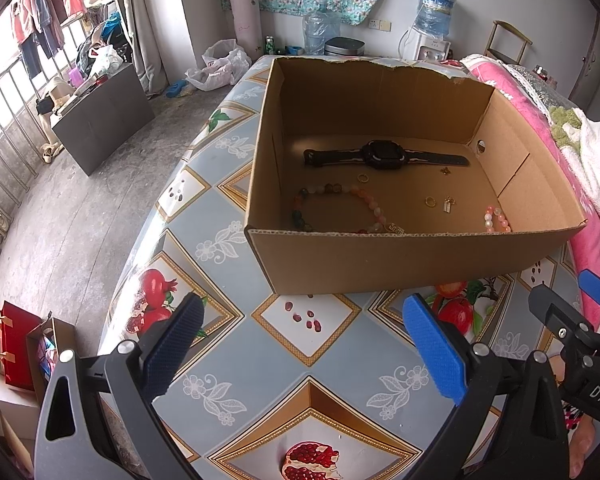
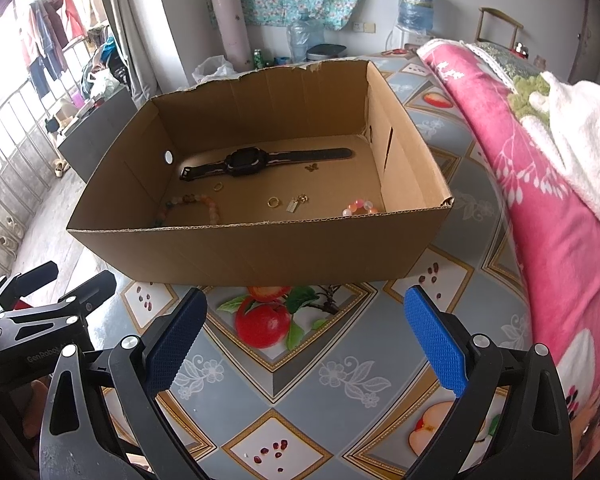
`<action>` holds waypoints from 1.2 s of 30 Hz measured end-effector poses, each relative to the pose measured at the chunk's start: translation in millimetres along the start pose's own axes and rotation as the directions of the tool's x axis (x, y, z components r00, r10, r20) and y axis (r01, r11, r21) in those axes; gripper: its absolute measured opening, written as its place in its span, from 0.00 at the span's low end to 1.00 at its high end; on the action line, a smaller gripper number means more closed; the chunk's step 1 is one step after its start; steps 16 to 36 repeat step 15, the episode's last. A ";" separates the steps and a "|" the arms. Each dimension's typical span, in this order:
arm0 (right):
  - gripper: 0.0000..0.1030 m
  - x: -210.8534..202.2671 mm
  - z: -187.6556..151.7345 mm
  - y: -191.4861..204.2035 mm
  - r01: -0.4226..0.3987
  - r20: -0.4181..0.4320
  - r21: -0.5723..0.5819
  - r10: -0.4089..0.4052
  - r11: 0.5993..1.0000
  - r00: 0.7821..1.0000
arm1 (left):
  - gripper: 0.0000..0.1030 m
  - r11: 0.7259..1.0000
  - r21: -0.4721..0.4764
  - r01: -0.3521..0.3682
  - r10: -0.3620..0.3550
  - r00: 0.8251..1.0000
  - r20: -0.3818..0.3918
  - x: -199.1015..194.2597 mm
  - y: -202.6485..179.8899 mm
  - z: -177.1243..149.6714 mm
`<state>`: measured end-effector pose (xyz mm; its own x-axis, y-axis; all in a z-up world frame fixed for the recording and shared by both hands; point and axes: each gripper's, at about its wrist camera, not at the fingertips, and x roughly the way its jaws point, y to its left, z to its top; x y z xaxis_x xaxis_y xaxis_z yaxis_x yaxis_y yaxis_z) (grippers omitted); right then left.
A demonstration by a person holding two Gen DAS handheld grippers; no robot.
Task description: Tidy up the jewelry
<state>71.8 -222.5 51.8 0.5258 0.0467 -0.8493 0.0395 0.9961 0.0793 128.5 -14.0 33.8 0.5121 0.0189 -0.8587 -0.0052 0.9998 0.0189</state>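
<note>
Two grippers hang over the near part of a table, both with their blue-padded fingers spread wide and holding nothing: the left gripper (image 1: 304, 344) over a tile-and-pomegranate patterned tablecloth (image 1: 300, 376), the right gripper (image 2: 308, 340) just beside it above a printed apple. Beyond them stands an open cardboard box (image 2: 260, 248), its near wall facing both cameras and its far rim torn. Inside, a black wristwatch (image 1: 384, 155) lies flat along the far side. Nearer lie a multicoloured bead bracelet (image 1: 340, 208) on the left, a pink bead bracelet (image 1: 498, 220) in the near right corner, two gold rings (image 2: 273, 201) and a small silver pendant (image 2: 293, 205) between them. A pink floral blanket (image 2: 540, 184) lies right of the box.
</note>
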 end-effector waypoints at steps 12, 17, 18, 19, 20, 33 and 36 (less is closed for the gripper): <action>0.92 1.5 -1.8 -1.1 0.001 -0.004 0.002 -0.001 1.000 1.000 | 0.95 1.000 -0.003 -0.003 0.003 1.000 -0.005 -0.6 -0.4 -2.4; 0.92 1.4 -2.2 -1.3 0.002 -0.004 0.001 -0.002 1.000 1.000 | 0.95 1.000 -0.006 -0.004 0.004 1.000 -0.009 -0.5 -1.3 -2.1; 0.92 1.4 -2.2 -1.3 0.002 -0.004 0.001 -0.002 1.000 1.000 | 0.95 1.000 -0.006 -0.004 0.004 1.000 -0.009 -0.5 -1.3 -2.1; 0.92 1.4 -2.2 -1.3 0.002 -0.004 0.001 -0.002 1.000 1.000 | 0.95 1.000 -0.006 -0.004 0.004 1.000 -0.009 -0.5 -1.3 -2.1; 0.92 1.4 -2.2 -1.3 0.002 -0.004 0.001 -0.002 1.000 1.000 | 0.95 1.000 -0.006 -0.004 0.004 1.000 -0.009 -0.5 -1.3 -2.1; 0.92 1.4 -2.2 -1.3 0.002 -0.004 0.001 -0.002 1.000 1.000 | 0.95 1.000 -0.006 -0.004 0.004 1.000 -0.009 -0.5 -1.3 -2.1; 0.92 1.4 -2.2 -1.3 0.002 -0.004 0.001 -0.002 1.000 1.000 | 0.95 1.000 -0.006 -0.004 0.004 1.000 -0.009 -0.5 -1.3 -2.1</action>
